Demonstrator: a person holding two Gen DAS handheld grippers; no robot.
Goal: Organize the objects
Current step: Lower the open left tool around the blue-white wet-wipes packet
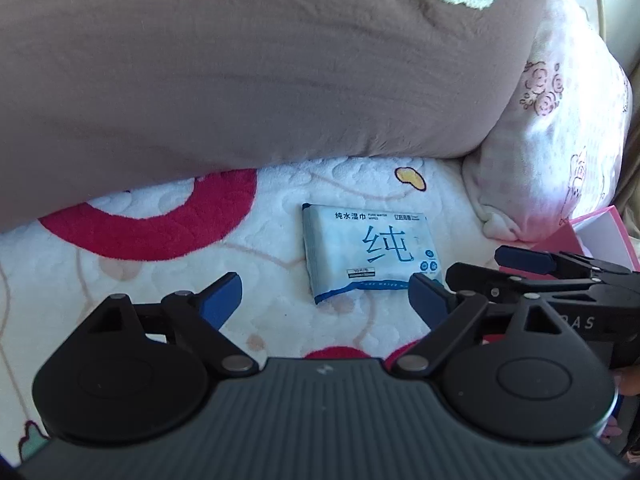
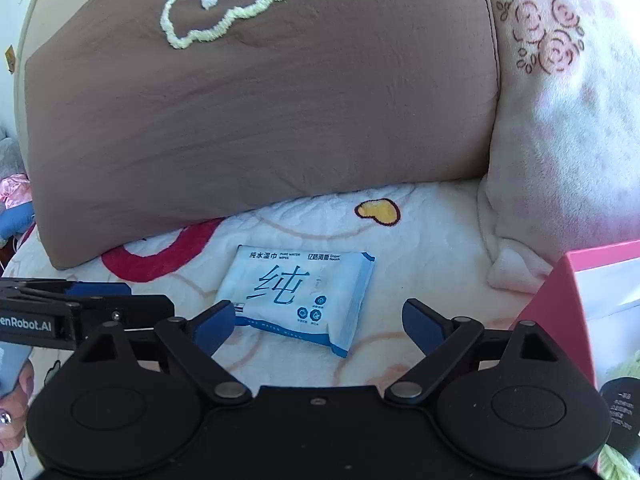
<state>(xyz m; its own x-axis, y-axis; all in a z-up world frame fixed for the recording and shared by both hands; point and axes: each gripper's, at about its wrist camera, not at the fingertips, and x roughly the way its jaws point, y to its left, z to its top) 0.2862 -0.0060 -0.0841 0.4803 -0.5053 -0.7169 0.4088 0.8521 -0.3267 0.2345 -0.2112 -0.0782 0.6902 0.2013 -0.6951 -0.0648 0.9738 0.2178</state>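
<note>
Left claw (image 1: pixel 326 300): angled down toward the bed, jaws wide, nothing between the blue pads (image 1: pixel 224 294); right-hand pad overlapping the near right corner of the wipes pack (image 1: pixel 368 256) in this view, contact not clear. Right claw (image 2: pixel 318 322): also tilted down, jaws wide and empty, left pad (image 2: pixel 214 324) just at the pack's near left edge, right pad well clear of it. Each claw visible at the edge of the other's view, side by side, close together: right claw (image 1: pixel 560 276) at the left camera's right margin, left claw (image 2: pixel 80 312) at the right camera's left margin. Fingertip of a hand (image 1: pixel 628 384) just showing at the far right of the left view.

Wipes pack (image 2: pixel 298 298): flat on the bed, face up, white and blue with large blue lettering, just ahead of both claws. Beneath it, a plush white blanket (image 1: pixel 280 208) with red rings and a yellow heart (image 2: pixel 378 211). To the right, a pink box (image 2: pixel 592 292), open side toward the camera. Farther back, a large brown pillow (image 2: pixel 280 100) with a stitched cream cloud outline, resting on the blanket; beside it on the right, a pale pink cushion (image 2: pixel 568 128) printed with roses. At the far left edge, soft toys (image 2: pixel 14 200), partly out of view.
</note>
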